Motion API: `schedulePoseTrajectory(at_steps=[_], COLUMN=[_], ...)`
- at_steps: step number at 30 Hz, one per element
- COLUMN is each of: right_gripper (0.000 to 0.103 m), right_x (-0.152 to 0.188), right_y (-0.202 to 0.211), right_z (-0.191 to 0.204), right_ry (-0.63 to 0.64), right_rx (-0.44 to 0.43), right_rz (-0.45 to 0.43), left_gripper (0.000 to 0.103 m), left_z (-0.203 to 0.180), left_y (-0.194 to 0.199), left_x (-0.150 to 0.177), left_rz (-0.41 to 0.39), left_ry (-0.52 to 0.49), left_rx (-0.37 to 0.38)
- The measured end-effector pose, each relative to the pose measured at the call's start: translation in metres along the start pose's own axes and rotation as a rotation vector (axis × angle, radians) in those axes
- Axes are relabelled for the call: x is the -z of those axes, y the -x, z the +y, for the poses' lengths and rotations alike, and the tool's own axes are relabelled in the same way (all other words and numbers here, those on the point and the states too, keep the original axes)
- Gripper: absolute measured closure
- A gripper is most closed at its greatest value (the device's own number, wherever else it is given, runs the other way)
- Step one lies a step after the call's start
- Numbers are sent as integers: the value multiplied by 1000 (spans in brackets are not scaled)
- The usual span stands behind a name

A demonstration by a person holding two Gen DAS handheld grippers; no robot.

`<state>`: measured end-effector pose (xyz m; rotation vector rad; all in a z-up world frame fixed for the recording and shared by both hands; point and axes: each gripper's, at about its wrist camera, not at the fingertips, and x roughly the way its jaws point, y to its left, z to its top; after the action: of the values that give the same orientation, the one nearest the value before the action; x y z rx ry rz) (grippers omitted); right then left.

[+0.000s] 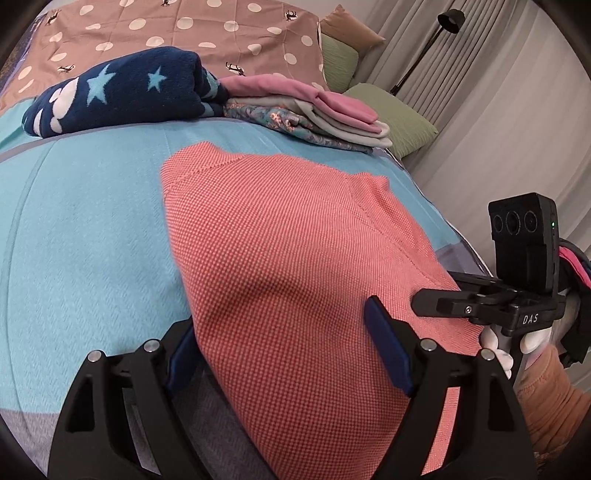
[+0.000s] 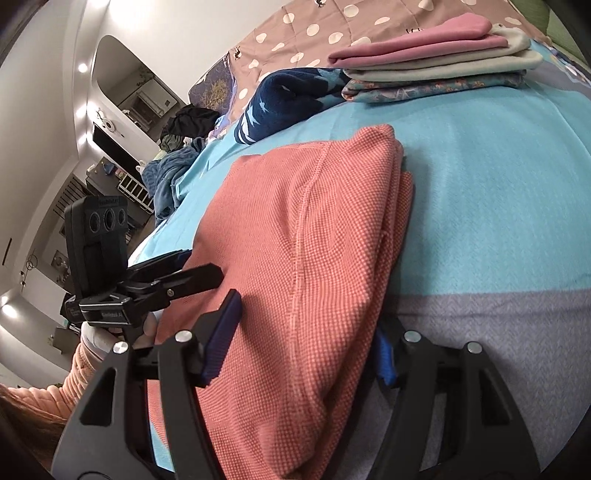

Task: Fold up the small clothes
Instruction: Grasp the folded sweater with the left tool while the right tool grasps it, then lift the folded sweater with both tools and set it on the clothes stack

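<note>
A coral knit garment (image 1: 295,240) lies folded on the turquoise bedspread (image 1: 92,221). In the right wrist view the same garment (image 2: 295,240) shows stacked layers along its right edge. My left gripper (image 1: 282,349) stands open over the garment's near end, with one blue pad at the cloth's left edge and the other resting on top. My right gripper (image 2: 303,349) is open too, and the near end of the fold lies between its fingers without being pinched. Each gripper shows in the other's view: the right gripper (image 1: 439,288) and the left gripper (image 2: 195,266), both at the garment's side edges.
A stack of folded clothes (image 1: 314,110), pink, grey and floral, sits at the back of the bed beside a navy star blanket (image 1: 122,92). Behind lie a polka-dot quilt (image 1: 166,26) and green pillows (image 1: 391,114). A floor lamp (image 1: 424,55) stands by the curtain.
</note>
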<state>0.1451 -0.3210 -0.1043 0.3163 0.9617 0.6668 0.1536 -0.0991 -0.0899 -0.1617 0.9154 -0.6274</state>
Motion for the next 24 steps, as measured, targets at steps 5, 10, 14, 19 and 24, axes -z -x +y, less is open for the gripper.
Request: schedulePoseTrajectory(at_steps=[5,10,14,19,24], right_gripper=[51,70,79,80,80], right_x=[4,7,11,13,-8], right_y=[4,8,21,65,123], right_z=[0,6,29,50,74], right_ry=[-5,12,81,120,220], right_rx=[38,65,142,169,262], right_rz=[-13,-33,-69,-197,-356], left_gripper=[38,69,80,82,82], left_z=[-2,-12,-42,-90,-126], left_y=[1,12,34,66,86], left_x=[1,1,-3,-17,-56], left_rz=[-8,-57,-111,-198,-274], left_ry=[-12,-45,-108,-224,-296], left_rx=[-2,-41,-62,-85,-63])
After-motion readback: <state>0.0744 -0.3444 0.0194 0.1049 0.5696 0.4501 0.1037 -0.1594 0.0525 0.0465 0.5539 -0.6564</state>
